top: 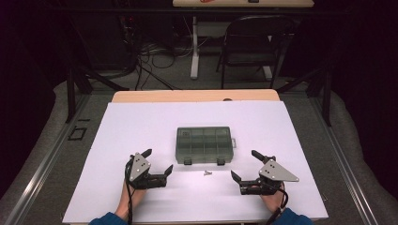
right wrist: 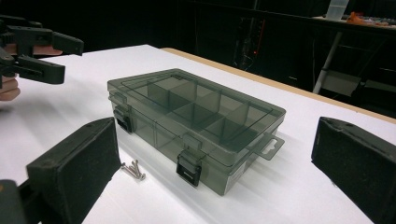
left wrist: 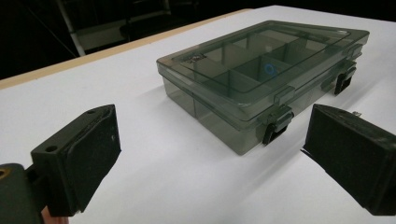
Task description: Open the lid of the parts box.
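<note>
1. A smoky, see-through compartment box (top: 204, 145) sits near the middle of the white tabletop (top: 141, 122), its lid down and both dark latches on the near side fastened.
2. Dividers split its inside into small compartments; in the left gripper view a small blue ring (left wrist: 269, 70) shows through the lid in one of them.
3. A few small screws (top: 207, 173) lie on the tabletop just in front of the box, between the two latches.
4. The left gripper (top: 159, 161) rests near the box's front left corner, jaws spread wide and holding nothing.
5. The right gripper (top: 246, 165) rests near the front right corner, jaws likewise released and empty.
6. Beyond the tabletop stands a dark folding chair (top: 253, 42).
</note>
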Demonstrator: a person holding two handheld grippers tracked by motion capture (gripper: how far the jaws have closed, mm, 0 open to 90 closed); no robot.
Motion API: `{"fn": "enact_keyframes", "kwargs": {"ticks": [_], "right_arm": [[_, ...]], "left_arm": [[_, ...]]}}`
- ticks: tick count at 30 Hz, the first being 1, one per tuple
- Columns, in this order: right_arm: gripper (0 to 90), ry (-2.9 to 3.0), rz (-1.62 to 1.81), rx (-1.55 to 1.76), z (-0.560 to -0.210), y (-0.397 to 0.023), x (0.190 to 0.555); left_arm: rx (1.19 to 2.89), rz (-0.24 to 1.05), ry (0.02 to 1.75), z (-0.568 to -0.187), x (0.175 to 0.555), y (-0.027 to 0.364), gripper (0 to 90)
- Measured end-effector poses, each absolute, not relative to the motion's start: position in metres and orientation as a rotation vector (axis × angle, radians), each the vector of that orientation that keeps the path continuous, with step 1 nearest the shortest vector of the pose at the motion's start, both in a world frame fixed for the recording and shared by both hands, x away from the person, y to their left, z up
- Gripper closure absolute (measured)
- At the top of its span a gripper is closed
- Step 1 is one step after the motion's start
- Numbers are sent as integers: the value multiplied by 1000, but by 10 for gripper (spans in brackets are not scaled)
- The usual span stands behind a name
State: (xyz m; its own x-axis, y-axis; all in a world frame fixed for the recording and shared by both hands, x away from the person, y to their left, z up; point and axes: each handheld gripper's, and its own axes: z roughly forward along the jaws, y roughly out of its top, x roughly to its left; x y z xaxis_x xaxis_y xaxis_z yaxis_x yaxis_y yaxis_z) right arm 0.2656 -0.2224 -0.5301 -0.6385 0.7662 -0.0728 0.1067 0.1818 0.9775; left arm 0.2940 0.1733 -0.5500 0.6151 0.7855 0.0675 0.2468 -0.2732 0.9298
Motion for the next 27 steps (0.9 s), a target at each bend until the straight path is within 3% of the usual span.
{"fn": "enact_keyframes", "kwargs": {"ticks": [19, 27], "right_arm": [[3, 1901, 1490, 821, -531, -221, 269], [37, 1923, 1452, 845, -531, -220, 273]], "left_arm": [[1949, 559, 843, -555, 315, 159, 98], [2015, 511, 812, -560, 319, 151, 191]]}}
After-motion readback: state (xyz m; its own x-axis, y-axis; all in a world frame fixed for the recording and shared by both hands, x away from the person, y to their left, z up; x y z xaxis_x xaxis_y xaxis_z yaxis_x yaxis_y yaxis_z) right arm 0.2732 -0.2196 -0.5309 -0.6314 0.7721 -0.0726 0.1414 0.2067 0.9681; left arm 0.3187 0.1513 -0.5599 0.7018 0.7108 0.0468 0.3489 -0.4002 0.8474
